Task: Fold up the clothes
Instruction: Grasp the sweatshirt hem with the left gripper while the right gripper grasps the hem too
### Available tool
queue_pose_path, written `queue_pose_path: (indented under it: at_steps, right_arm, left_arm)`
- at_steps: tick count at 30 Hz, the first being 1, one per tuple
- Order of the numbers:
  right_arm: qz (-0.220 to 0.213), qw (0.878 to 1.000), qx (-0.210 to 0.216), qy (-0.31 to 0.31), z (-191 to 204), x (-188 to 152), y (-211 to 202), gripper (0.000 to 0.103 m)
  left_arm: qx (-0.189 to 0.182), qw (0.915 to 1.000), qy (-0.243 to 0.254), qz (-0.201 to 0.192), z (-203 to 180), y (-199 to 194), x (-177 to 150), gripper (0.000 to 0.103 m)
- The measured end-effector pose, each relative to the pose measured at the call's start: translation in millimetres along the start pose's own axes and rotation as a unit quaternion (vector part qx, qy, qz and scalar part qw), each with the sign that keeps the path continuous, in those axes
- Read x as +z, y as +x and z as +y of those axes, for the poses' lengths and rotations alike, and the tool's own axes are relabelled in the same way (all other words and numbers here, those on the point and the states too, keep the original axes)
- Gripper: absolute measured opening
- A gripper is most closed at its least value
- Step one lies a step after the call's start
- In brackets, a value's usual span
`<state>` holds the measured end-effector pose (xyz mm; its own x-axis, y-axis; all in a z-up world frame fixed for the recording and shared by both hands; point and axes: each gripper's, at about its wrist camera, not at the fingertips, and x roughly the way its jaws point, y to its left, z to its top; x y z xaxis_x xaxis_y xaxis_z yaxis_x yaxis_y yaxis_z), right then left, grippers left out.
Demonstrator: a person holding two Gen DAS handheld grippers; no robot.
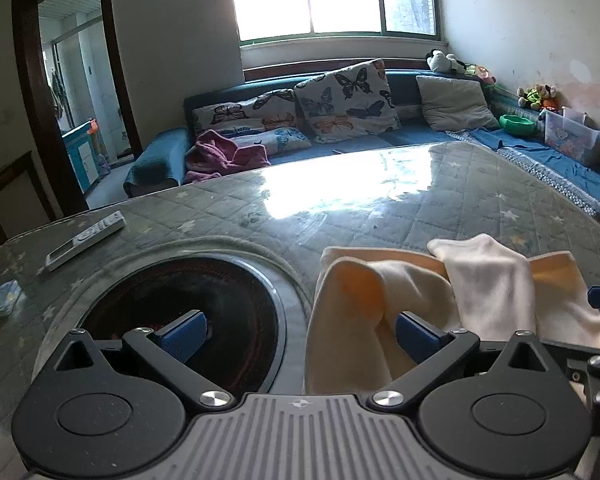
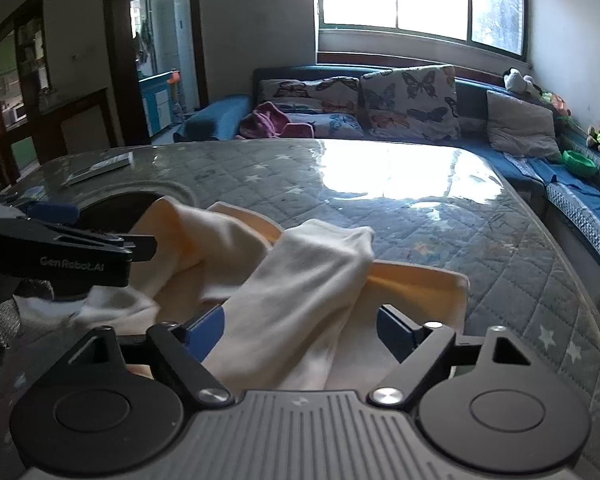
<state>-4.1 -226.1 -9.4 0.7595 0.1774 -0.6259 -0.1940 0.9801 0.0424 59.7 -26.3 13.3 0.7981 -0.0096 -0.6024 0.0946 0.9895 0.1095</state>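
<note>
A cream and white garment point(image 1: 384, 296) lies bunched on the grey quilted table point(image 1: 340, 208), with two folds humped up. My left gripper point(image 1: 300, 336) is open. Its right pad point(image 1: 416, 338) rests against the garment's left fold, and its left pad hangs over a dark round recess point(image 1: 188, 312). My right gripper point(image 2: 300, 334) is open too. The white fold of the garment point(image 2: 300, 280) lies between its jaws, with a gap showing at the right pad point(image 2: 396, 336). In the right wrist view, my left gripper point(image 2: 100, 228) sits at the garment's left edge.
A remote control point(image 1: 84, 240) and a small packet point(image 1: 2, 298) lie on the table's left side. The round recess is sunk into the tabletop beside the garment. Behind the table stands a blue sofa point(image 1: 380, 140) with butterfly cushions and a pink cloth.
</note>
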Motion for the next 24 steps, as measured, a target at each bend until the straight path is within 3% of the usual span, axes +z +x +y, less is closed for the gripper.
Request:
queue_pose_path:
  at_steps: [4, 7, 9, 11, 14, 15, 18, 24]
  right_arm:
    - [0.006, 1.000, -0.005, 0.013, -15, 9, 20, 0.078]
    - [0.012, 1.000, -0.011, 0.023, -25, 14, 34, 0.071]
    - [0.020, 0.999, 0.003, 0.036, -33, 15, 45, 0.064]
    - [0.027, 0.998, 0.016, 0.054, -40, 15, 54, 0.059]
    - [0.032, 0.996, 0.038, 0.077, -48, 14, 65, 0.046]
    - [0.032, 0.995, 0.043, 0.083, -50, 14, 66, 0.037]
    - [0.020, 0.994, 0.056, 0.095, -53, 12, 64, 0.012]
    - [-0.021, 0.993, 0.050, 0.103, -59, 14, 33, 0.008]
  left_arm:
    - [-0.015, 0.9999, 0.007, 0.003, -2, 17, 8, 0.090]
    - [-0.029, 0.9995, 0.014, 0.003, -5, 25, 12, 0.077]
    - [-0.046, 0.9988, 0.015, 0.005, -5, 31, 14, 0.061]
    - [-0.064, 0.9978, 0.016, 0.006, -5, 35, 15, 0.053]
    - [-0.081, 0.9964, 0.016, 0.014, -5, 41, 13, 0.033]
    - [-0.087, 0.9960, 0.014, 0.016, -4, 43, 12, 0.022]
    - [-0.099, 0.9949, 0.007, 0.017, 0, 43, 10, 0.006]
    - [-0.103, 0.9945, -0.015, -0.012, 15, 23, 8, 0.003]
